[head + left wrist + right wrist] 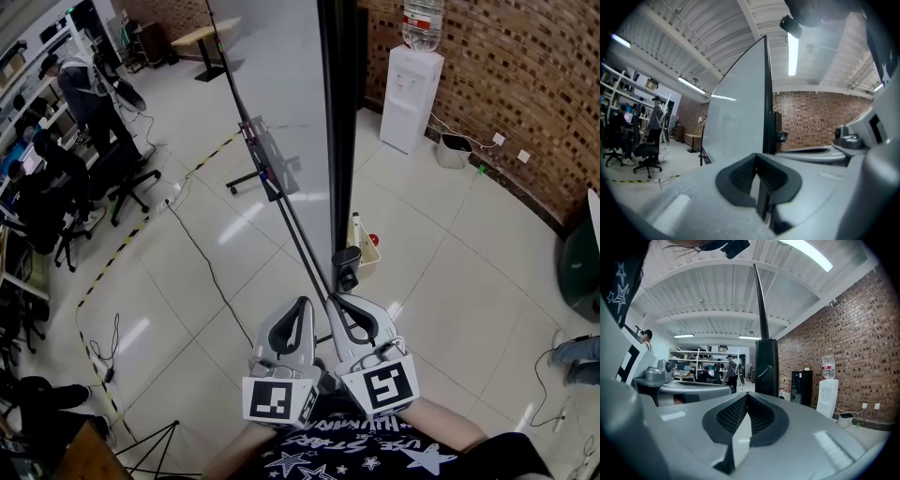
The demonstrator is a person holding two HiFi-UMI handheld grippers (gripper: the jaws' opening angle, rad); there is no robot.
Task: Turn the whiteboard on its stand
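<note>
Looking down on glossy pale floor tiles: far left, people sit at desks by office chairs, then striped tape and a black cable trail across the floor. Dead centre, the whiteboard stands upright on its stand, seen almost edge-on. Below it, the left tool has its jaws together, nothing clamped. Just beside it, the right tool has its jaws together too, with only floor showing through the slit. Neither touches the board. Further right, a water cooler stands against the brick wall.
</note>
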